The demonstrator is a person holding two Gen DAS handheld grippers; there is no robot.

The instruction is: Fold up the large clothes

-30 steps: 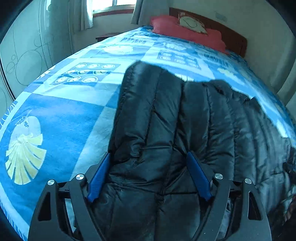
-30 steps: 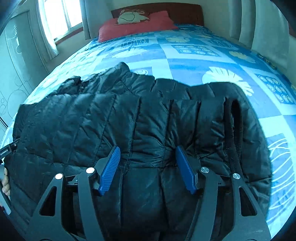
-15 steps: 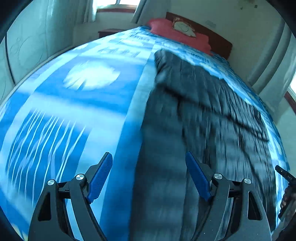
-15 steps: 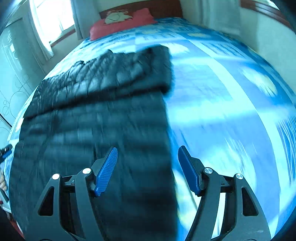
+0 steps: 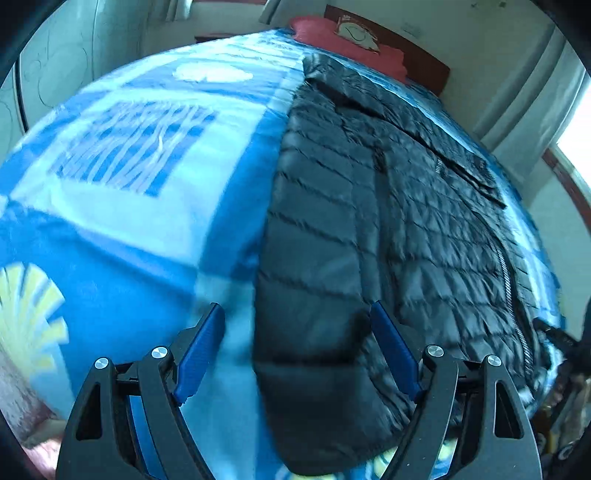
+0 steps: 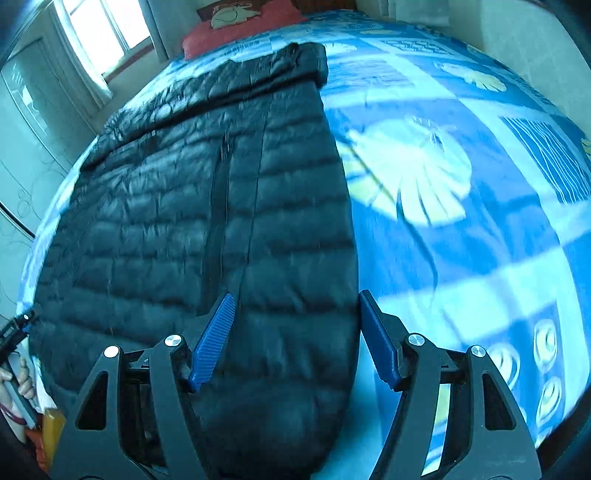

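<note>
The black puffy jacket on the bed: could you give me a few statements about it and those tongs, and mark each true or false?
1. The black jacket lies spread on a blue patterned bedspread. True.
2. The left tongs are clamped shut on a sleeve. False: their blue pads stand wide apart, pressing on nothing.
3. A red pillow sits at the head of the bed. True.
4. The jacket is bright yellow. False: it is black and quilted.
5. The right tongs stand open over the jacket's edge. True.
</note>
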